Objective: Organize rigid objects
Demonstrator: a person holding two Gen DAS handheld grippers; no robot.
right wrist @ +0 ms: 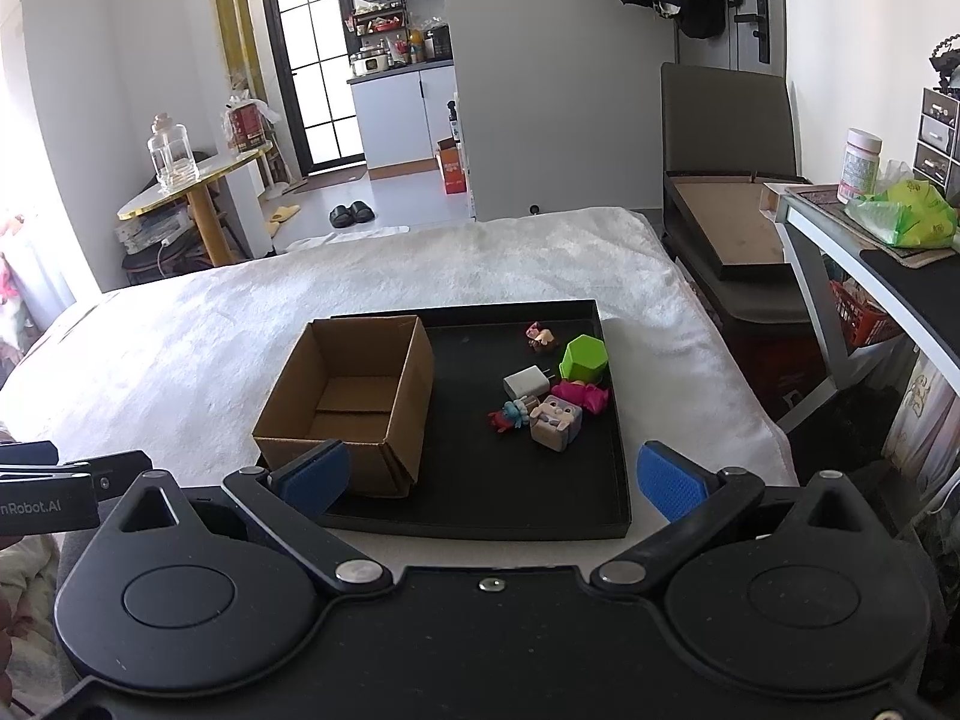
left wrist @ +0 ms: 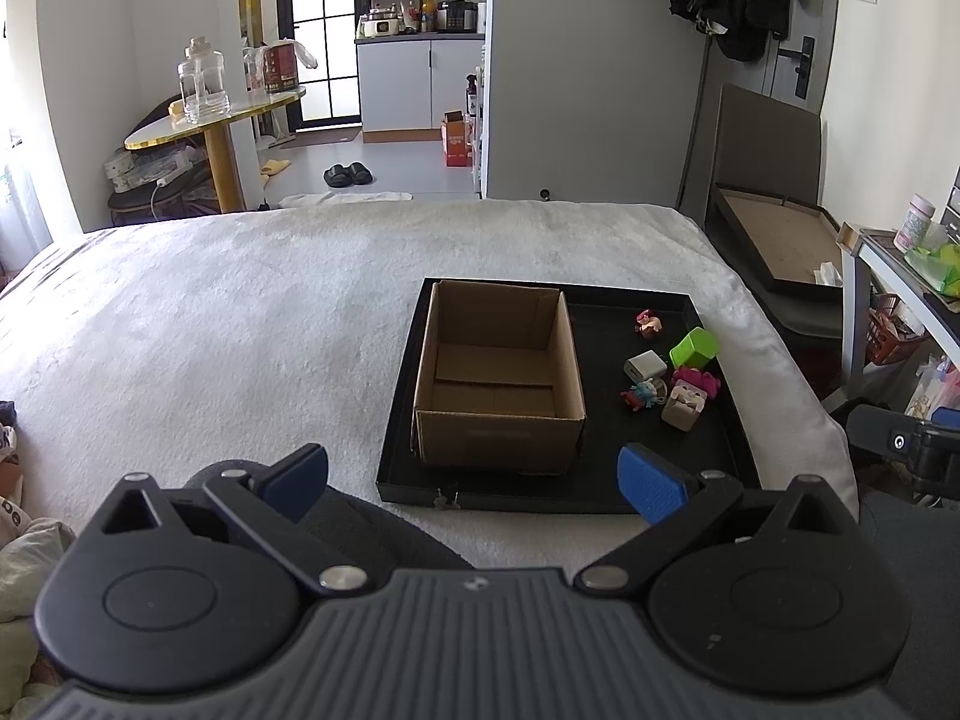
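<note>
Left gripper (left wrist: 474, 483) and right gripper (right wrist: 495, 477) are both hovering with jaws spread wide, gripping nothing. Just ahead, a black tray (right wrist: 618, 468) is lying on the white bed (right wrist: 240, 324), carrying an empty cardboard box (right wrist: 384, 420). Beside it are sitting a white charger (right wrist: 527, 383), green hexagonal block (right wrist: 583, 357), and small figurines (right wrist: 555, 420), details too small to make out.

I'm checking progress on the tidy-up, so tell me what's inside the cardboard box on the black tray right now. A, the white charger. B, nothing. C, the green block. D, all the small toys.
B: the cardboard box shows only its bare bottom flaps, while the green block, the white charger and the small toys all lie beside it on the black tray.
</note>
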